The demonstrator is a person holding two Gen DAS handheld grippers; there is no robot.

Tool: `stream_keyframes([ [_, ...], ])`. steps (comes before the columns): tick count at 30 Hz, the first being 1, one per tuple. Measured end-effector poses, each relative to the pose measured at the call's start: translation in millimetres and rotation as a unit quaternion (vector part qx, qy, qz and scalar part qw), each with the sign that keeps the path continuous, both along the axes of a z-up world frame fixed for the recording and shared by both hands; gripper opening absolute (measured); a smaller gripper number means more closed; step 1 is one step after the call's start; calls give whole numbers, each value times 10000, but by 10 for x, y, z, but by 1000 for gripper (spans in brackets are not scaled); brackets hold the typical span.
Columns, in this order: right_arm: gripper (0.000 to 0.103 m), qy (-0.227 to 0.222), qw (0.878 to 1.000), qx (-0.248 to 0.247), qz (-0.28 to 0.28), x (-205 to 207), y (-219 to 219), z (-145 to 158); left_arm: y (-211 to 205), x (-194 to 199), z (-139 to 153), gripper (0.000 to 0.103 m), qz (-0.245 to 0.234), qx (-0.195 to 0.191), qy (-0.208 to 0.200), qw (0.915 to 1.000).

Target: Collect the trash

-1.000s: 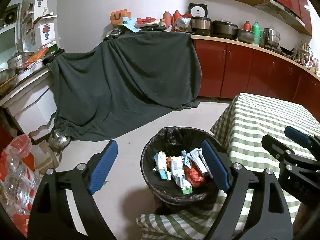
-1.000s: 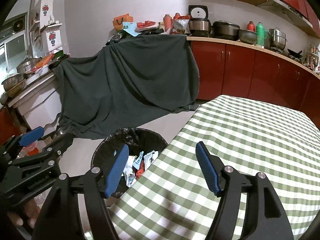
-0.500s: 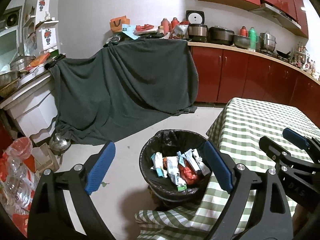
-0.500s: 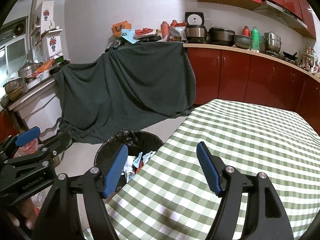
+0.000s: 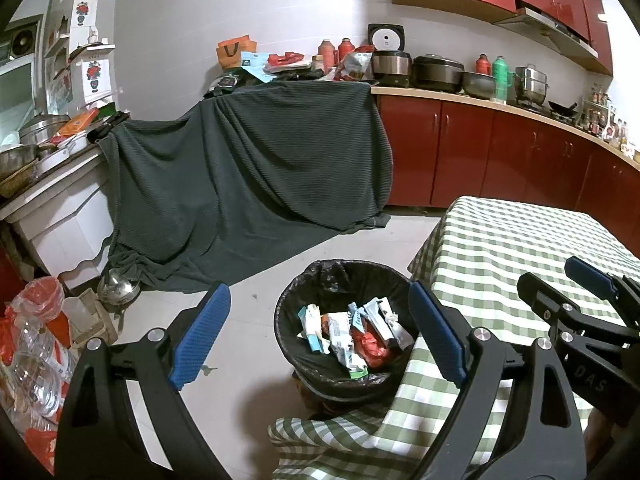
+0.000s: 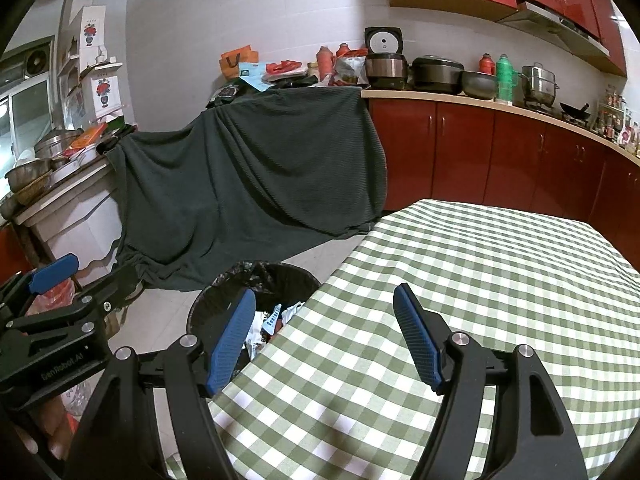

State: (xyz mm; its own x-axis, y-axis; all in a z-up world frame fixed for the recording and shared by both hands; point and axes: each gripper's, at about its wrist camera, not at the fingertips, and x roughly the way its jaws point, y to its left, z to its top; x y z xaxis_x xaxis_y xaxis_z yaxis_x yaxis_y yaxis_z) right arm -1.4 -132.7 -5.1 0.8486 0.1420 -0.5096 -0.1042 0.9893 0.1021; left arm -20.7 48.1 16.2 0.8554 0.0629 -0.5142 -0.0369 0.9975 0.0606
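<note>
Hiding part of bin (image 6: 224, 304): tablecloth (image 6: 460, 280); both tools, left (image 5: 320, 336) & right (image 6: 324, 336), wide, empty.

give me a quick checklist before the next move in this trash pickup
1. Left gripper empty, jaws apart: ok.
2. Right gripper empty, jaws apart: ok.
3. Bin upright, bag lining it, mouth clear: ok.
4. Wrappers lie inside the bin: ok.
5. Visible tablecloth free of trash: ok.
6. No trash left on the floor near the bin: cannot tell, small specks only.

Red cabinets (image 5: 472, 148); white wall (image 5: 180, 20); pale tiled floor (image 5: 248, 344)
</note>
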Motion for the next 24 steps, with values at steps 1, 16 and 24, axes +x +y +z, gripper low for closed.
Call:
stream_keyframes([
  [1,70,4,10000,-3,2,1,0,-1,0,-2,2,88,-4,-2,1,10000],
  [16,70,16,10000,-4,-3,-4,0,-3,-45,-47,-20,89,31,-30,13,10000],
  [24,70,19,10000,-8,-2,-8,6,-12,-53,-54,-55,89,41,-61,57,10000],
])
